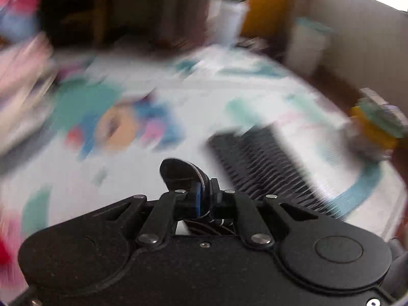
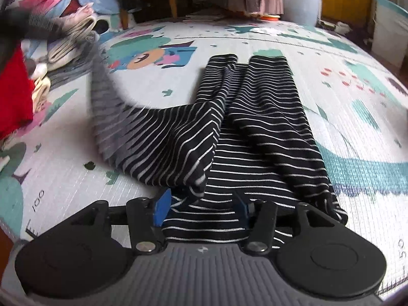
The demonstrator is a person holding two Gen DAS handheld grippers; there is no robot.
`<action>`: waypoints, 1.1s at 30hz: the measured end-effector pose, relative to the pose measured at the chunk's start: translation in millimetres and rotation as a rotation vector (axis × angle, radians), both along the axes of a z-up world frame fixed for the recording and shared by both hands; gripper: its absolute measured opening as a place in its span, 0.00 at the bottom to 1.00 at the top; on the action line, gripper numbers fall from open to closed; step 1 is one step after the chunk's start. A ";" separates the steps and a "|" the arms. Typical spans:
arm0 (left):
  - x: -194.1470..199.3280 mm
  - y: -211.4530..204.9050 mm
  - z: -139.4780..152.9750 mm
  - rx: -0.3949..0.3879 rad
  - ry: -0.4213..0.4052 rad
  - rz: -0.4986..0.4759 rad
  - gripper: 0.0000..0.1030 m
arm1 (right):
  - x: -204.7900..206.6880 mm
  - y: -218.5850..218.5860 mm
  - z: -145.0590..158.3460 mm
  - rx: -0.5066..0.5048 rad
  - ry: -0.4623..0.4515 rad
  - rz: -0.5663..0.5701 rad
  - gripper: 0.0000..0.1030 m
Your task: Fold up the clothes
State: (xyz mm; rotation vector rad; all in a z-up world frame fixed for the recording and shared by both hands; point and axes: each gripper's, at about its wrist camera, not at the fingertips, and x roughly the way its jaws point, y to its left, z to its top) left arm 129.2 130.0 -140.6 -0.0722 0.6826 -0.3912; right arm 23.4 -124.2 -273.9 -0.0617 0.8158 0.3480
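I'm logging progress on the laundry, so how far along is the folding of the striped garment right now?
Early stage. Done: the striped garment lies on the play mat with both long parts side by side. In hand: the left claw is shut on striped fabric, and a blurred flap lifts at the left; the right claw is open over the near edge. Left: finish this garment, then the clothes pile.

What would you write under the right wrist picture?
Open right gripper hovers over a striped shirt half-folded on the play mat.
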 end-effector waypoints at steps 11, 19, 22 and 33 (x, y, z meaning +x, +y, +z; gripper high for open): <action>70.6 -188.9 81.5 -0.048 0.213 -0.434 0.04 | 12.7 0.1 -2.5 -0.004 0.019 -0.089 0.60; 110.3 -241.9 76.8 0.008 0.300 -0.482 0.04 | 13.1 -18.7 -12.2 0.044 0.019 -0.148 0.56; 119.7 -240.0 71.1 0.010 0.293 -0.459 0.04 | 12.5 -20.7 -12.4 0.053 0.006 -0.152 0.55; 123.4 -202.5 43.2 -0.047 0.387 -0.464 0.04 | 20.1 -42.8 -16.1 0.120 0.021 -0.239 0.44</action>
